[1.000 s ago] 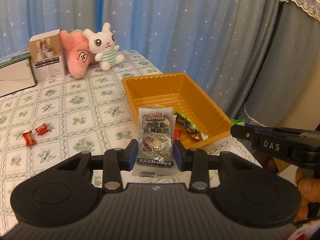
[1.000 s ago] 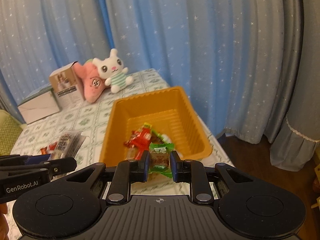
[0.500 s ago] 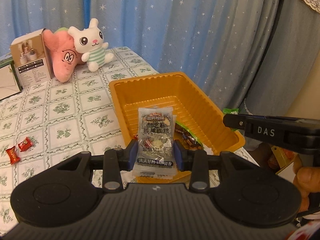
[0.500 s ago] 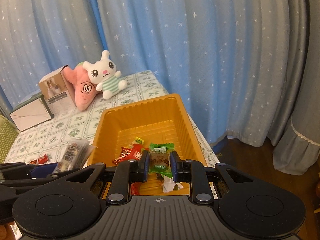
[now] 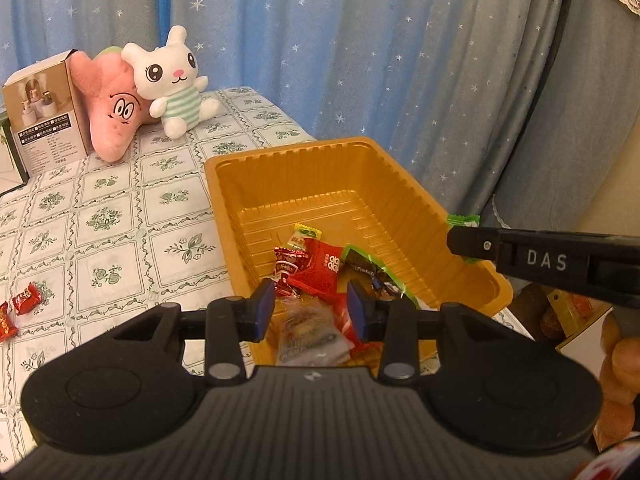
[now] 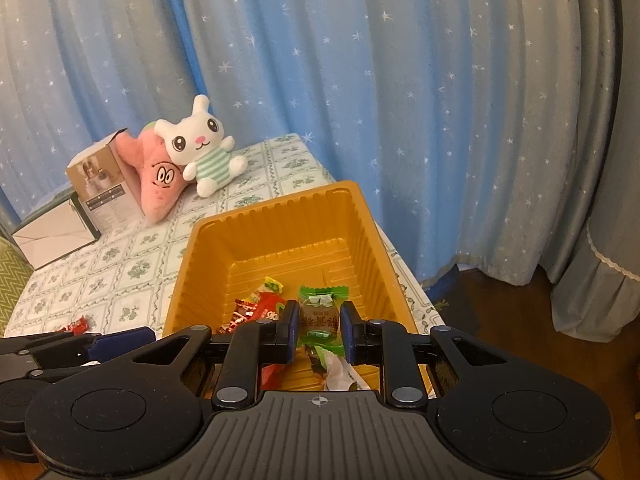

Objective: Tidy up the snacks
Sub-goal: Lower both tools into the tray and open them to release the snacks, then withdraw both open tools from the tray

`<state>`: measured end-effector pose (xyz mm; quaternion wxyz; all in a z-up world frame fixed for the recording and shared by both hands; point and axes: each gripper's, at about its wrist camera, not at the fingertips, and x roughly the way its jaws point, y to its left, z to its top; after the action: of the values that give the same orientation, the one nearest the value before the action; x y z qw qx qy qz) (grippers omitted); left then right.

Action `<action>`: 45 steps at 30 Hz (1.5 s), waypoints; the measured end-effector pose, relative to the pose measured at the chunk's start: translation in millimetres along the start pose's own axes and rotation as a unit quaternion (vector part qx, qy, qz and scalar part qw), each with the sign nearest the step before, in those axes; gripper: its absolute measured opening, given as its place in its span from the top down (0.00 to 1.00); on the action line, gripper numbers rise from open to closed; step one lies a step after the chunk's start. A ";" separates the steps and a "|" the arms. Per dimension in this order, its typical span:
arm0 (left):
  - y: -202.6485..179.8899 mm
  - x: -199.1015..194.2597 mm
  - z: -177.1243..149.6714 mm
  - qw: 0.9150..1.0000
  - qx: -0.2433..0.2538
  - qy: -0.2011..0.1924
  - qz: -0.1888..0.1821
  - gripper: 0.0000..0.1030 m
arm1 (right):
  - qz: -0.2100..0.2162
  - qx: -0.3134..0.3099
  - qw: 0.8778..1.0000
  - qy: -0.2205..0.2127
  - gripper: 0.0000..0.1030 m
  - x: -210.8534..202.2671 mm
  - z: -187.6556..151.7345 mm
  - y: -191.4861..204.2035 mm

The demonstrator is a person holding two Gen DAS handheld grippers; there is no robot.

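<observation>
While the right gripper (image 6: 319, 325) pinches a green candy (image 6: 320, 314) above the orange tray (image 6: 280, 216), release means dropping straight down. Left gripper (image 5: 311, 311) jaws stand apart; a blurred clear packet (image 5: 310, 334) lies loose below them.

I see the orange ribbed plastic tray (image 5: 304, 168) sitting at the tablecloth's right edge, its near end holding a loose heap of wrapped snacks. A clear packet (image 5: 310, 334) with dark print, blurred, lies at the tray's near end. Beside it sit a red sachet (image 5: 320, 270) and a yellow-green candy (image 5: 306, 236). A green-ended candy (image 6: 320, 316) stands upright above the tray's near right part. 2 red candies (image 5: 18, 308) lie by the tablecloth's left edge.
</observation>
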<state>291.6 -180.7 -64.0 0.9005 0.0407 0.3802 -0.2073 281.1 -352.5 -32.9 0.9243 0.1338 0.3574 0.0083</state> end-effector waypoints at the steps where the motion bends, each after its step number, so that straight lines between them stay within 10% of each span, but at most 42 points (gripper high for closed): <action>1: 0.5 -1.9 -0.9 1.000 0.002 -0.002 0.003 0.66 | 0.000 0.001 1.000 0.000 0.78 -0.5 -0.2 -1.0; 23: 39.5 -54.0 -35.7 0.996 -0.078 -0.020 0.031 0.59 | 0.039 0.037 0.999 0.011 0.78 3.7 4.6 4.5; 28: 43.1 -64.8 -43.5 0.996 -0.081 -0.022 0.038 0.53 | 0.051 0.051 0.997 -0.010 0.53 -7.1 6.7 1.9; 45: 57.3 -131.7 -73.5 0.992 -0.103 -0.040 0.057 0.33 | 0.030 0.063 0.998 -0.009 0.51 -90.1 -40.8 27.6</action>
<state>183.3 -66.4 -28.5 0.9247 -0.0391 0.3602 -0.1171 189.3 -326.0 4.5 0.9166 0.2027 0.3444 0.0119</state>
